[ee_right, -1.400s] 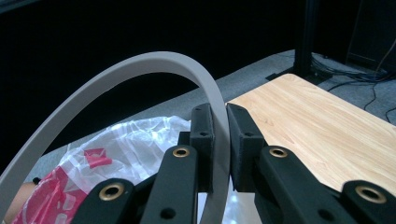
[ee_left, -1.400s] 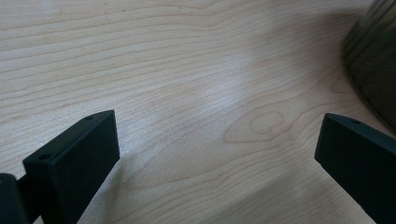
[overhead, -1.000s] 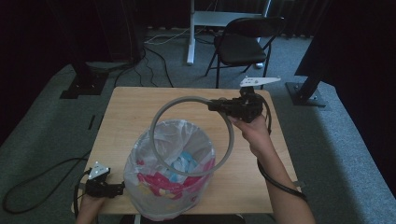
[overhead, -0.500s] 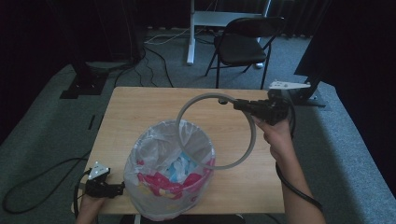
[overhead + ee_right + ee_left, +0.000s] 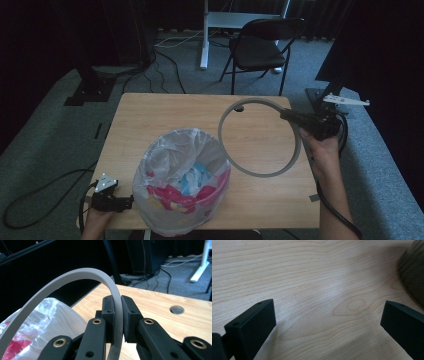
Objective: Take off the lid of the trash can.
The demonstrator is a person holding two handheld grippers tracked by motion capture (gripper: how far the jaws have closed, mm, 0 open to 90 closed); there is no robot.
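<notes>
A bin lined with a clear plastic bag (image 5: 182, 177) stands at the front of the wooden table (image 5: 165, 117), with pink and blue scraps inside. A grey ring (image 5: 260, 137) hangs tilted above the table, right of the bin, its left edge close to the bag's rim. My right gripper (image 5: 287, 115) is shut on the ring's far right part, near the table's right edge. In the right gripper view the ring (image 5: 75, 277) runs between the closed pads of that gripper (image 5: 118, 301), and the bag (image 5: 47, 315) lies below left. My left gripper (image 5: 127, 202) rests open on the table's front left corner, its jaws (image 5: 329, 312) wide apart with bare wood between them.
A black folding chair (image 5: 260, 47) and a white desk leg (image 5: 205, 35) stand behind the table. Cables (image 5: 160, 55) trail over the grey carpet. The table has a round hole (image 5: 240, 107) near its far edge. The bin's base (image 5: 412, 277) sits just right of the left jaws.
My right gripper has carried the grey ring to the right, from above the bin's mouth toward the table's right edge. The left gripper has stayed where it was.
</notes>
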